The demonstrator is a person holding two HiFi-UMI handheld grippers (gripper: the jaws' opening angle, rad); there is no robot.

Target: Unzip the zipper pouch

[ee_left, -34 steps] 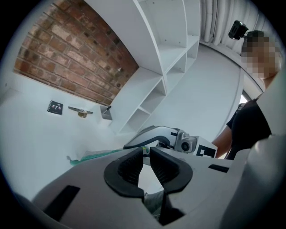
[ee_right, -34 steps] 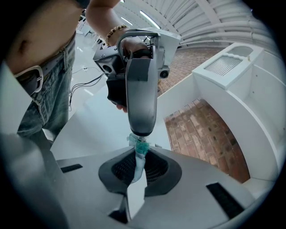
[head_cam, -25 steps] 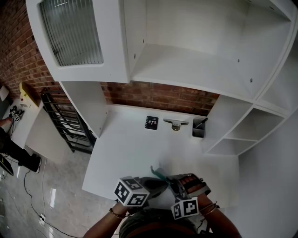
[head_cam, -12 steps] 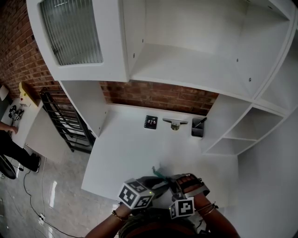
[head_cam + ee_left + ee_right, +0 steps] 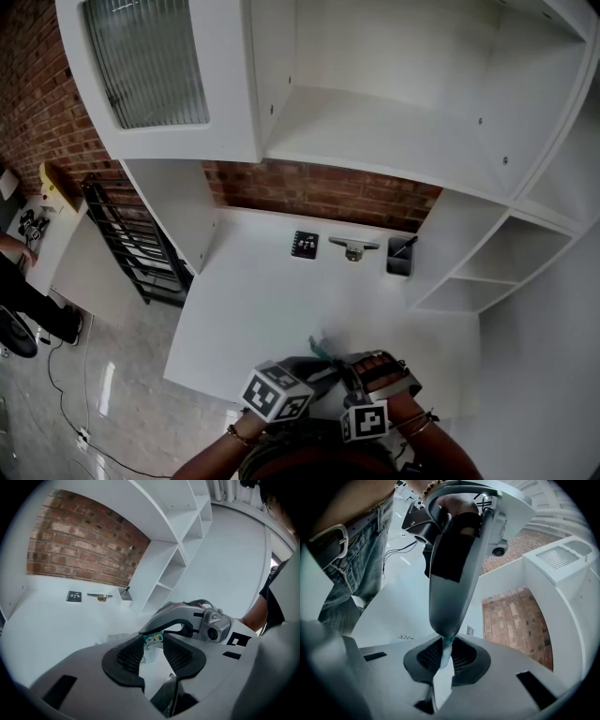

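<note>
A translucent zipper pouch [image 5: 320,350] with a teal zipper lies at the front edge of the white desk [image 5: 253,300]. My right gripper [image 5: 446,653] is shut on a thin edge of the pouch [image 5: 443,665], right by the teal zipper end. My left gripper [image 5: 153,641] faces it tip to tip. Its jaws have just been closing, but a gap still shows. The small white zipper pull [image 5: 153,638] sits between the fingertips, and the pads do not press on it. In the head view both grippers [image 5: 323,371] [image 5: 349,373] meet over the pouch.
At the back of the desk lie a black card [image 5: 305,245], a metal fitting [image 5: 353,249] and a grey pen cup [image 5: 400,257]. White shelving [image 5: 487,272] flanks the right. A black rack [image 5: 131,253] stands on the floor to the left, with a person's arm at the far left edge.
The left gripper's marker cube has shifted slightly right and down in the head view. The right gripper and the pouch have stayed where they were.
</note>
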